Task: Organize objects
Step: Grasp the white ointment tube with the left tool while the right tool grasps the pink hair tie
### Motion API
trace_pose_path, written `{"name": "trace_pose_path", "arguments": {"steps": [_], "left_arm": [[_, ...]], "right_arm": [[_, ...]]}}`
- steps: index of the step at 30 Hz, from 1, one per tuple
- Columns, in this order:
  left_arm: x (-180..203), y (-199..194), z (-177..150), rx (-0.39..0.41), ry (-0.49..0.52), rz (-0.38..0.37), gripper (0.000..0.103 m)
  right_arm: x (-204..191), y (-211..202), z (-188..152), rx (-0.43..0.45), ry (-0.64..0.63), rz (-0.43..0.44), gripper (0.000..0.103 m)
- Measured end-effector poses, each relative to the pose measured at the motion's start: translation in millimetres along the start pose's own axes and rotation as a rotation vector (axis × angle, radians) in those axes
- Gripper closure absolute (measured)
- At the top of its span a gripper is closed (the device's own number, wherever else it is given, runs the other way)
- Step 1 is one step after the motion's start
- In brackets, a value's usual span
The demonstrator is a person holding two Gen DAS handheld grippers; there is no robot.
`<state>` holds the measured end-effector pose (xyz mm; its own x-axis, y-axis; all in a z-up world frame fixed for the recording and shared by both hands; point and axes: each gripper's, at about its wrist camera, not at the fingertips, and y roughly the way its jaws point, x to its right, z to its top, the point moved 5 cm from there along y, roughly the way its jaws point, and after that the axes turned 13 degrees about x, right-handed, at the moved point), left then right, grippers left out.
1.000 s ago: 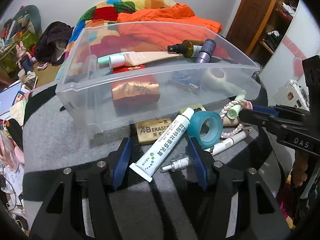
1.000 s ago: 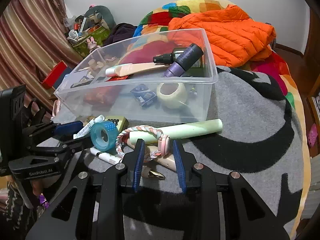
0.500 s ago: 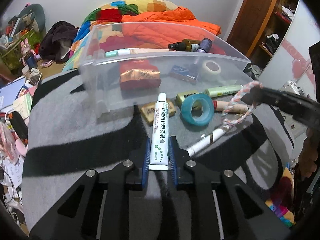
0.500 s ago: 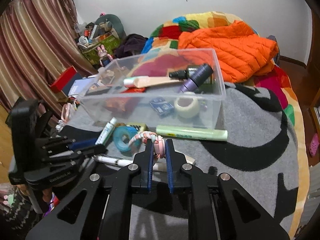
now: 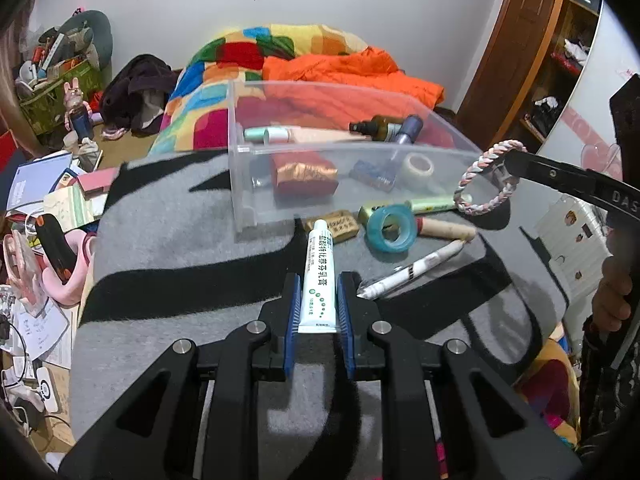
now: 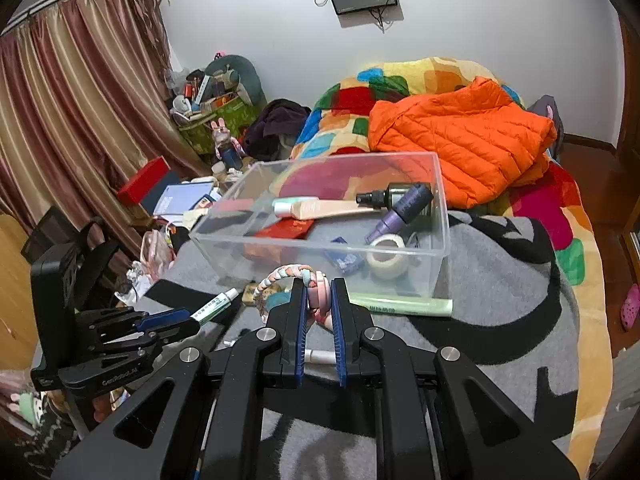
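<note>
My left gripper is shut on a white ointment tube and holds it above the grey blanket, short of the clear plastic bin. My right gripper is shut on a braided pink-and-white bracelet, lifted near the bin's front wall; the bracelet also shows in the left wrist view. The bin holds bottles, a cream tube, a tape roll and a red packet.
On the blanket in front of the bin lie a blue tape roll, an eraser, a white pen, a wooden stick and a pale green tube. Orange jacket behind. Clutter on the floor at left.
Both grippers closed on their objects, the left on the tube and the right on the bracelet, then lifted them off the blanket and drew back from the bin.
</note>
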<state>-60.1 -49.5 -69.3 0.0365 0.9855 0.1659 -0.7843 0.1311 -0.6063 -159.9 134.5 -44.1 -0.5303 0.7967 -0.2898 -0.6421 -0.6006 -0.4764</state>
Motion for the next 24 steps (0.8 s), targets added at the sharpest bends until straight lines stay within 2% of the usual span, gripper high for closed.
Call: {"name": "trace_pose_path", "arguments": {"steps": [8, 16, 24], "left_arm": [[3, -22, 26, 0.080, 0.003, -0.009, 0.085], [3, -18, 64, 0.144, 0.011, -0.002, 0.085], [-2, 18, 89, 0.107, 0.010, -0.017, 0.085]], "right_arm": [[2, -4, 22, 0.052, 0.007, -0.011, 0.093], [9, 11, 44, 0.072, 0.010, -0.035, 0.093], [24, 50, 45, 0.013, 0.008, -0.085, 0.093]]}}
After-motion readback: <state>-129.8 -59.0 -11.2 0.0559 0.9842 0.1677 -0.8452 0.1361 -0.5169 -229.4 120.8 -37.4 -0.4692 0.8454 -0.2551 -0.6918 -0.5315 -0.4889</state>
